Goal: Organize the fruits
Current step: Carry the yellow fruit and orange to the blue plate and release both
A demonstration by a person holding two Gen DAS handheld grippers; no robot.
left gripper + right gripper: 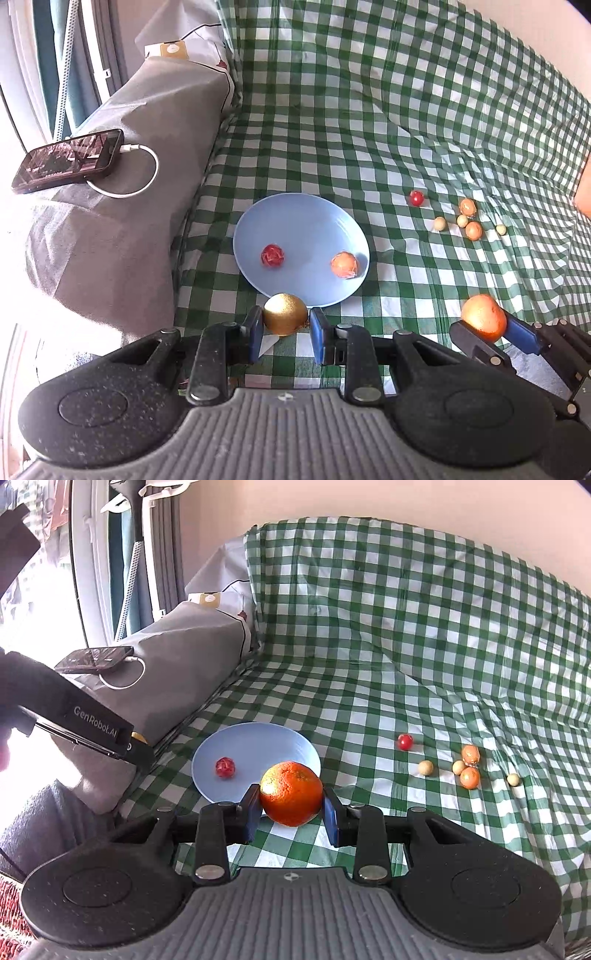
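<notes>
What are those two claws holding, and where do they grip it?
The left gripper pinches a golden-yellow fruit by its sides; the right gripper clamps an orange across its middle.

Open checked cloth (424,657) runs wide behind the blue plate (295,221); a grey cushion (122,229) walls off its left side, small fruits (467,766) are scattered off to the right, and a clear lane lies between plate and scatter
</notes>
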